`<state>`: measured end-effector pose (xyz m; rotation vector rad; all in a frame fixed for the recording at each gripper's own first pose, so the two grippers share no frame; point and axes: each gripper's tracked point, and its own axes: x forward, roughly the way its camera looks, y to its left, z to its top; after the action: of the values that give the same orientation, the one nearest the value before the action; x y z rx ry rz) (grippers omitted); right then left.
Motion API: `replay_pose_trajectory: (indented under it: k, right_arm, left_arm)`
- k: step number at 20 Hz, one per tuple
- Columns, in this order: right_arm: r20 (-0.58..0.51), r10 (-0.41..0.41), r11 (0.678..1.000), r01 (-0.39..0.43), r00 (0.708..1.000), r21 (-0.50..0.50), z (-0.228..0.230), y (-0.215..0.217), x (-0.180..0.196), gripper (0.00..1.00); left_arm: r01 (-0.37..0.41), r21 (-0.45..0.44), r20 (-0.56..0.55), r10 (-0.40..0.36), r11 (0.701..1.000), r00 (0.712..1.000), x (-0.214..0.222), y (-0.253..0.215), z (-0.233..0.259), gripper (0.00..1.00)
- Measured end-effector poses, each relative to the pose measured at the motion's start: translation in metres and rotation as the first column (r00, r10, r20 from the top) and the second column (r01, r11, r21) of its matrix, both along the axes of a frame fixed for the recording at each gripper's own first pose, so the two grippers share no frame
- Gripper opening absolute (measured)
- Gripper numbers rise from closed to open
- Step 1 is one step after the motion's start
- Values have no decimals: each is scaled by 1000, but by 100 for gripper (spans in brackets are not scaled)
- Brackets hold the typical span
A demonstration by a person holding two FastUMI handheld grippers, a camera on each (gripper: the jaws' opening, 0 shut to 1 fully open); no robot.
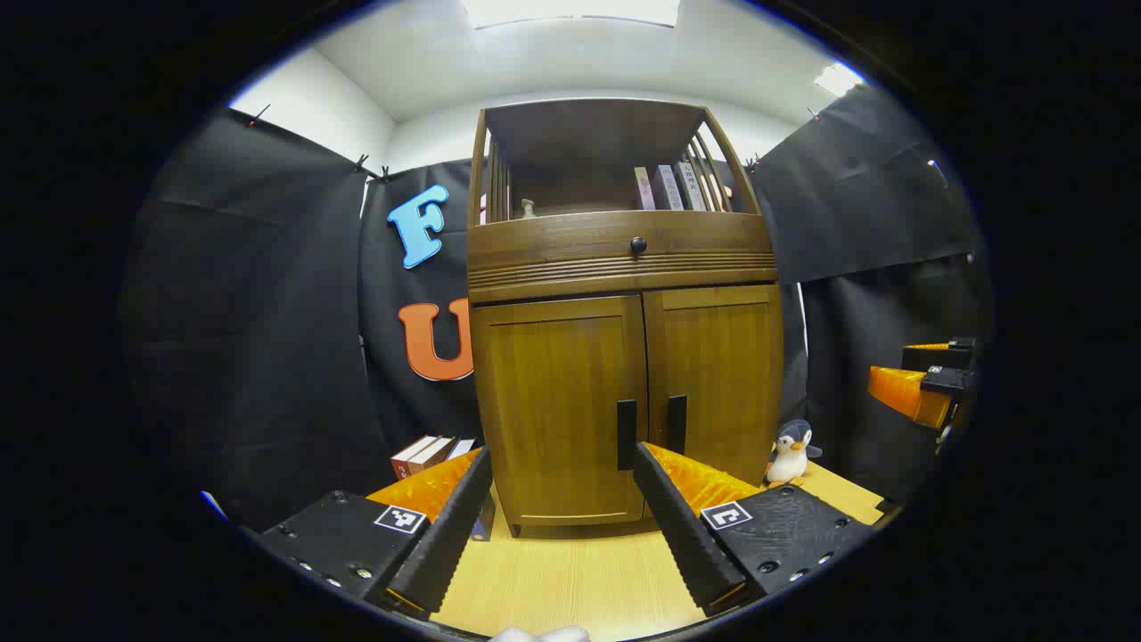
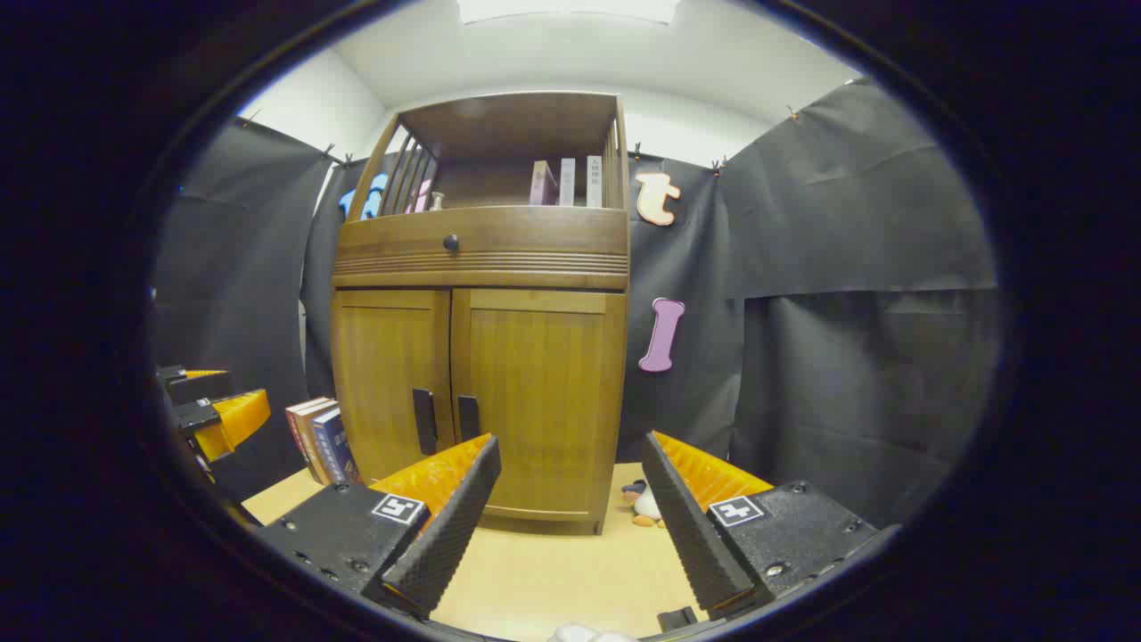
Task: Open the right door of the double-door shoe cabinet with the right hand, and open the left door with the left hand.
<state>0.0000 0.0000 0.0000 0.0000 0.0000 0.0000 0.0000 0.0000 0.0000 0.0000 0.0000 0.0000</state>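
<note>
1. Brown wooden double-door shoe cabinet [image 1: 624, 357] standing upright on the pale wooden bench [image 1: 570, 580], both doors shut flush; nothing opened yet, so judged to be at the very start, in the approach
2. Right door [image 2: 535, 401] with its short black vertical handle [image 2: 468, 417] just beside the centre seam; left door [image 1: 557, 401] with a matching black handle [image 1: 627, 434] on the other side of that seam
3. Left gripper [image 1: 563, 508] in front of the cabinet, jaws spread wide and released, holding nothing, lined up roughly on the left door, apart from it
4. Right gripper [image 2: 570, 513] likewise released with jaws wide apart and nothing between them, facing the right door's outer half, apart from the cabinet
5. Small plush penguin [image 1: 792, 453] on the bench just beside the cabinet's right side; a few upright books [image 2: 319, 441] near its left side
6. Next, by the task order: bring the right gripper in towards the seam, set its jaws around the right handle, close, then pull outward along the door's arc
7. Handles close together, so care needed not to catch the neighbouring one
</note>
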Motion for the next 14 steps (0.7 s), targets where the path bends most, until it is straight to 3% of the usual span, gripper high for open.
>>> replay_pose_trajectory:
  k: [14]
  right_arm:
    - [0, 20, 1000, -20, 1000, 12, 3, 12, -10, 100]
  left_arm:
    - [-28, 2, 23, 28, 1000, 999, -16, 23, 11, 96]
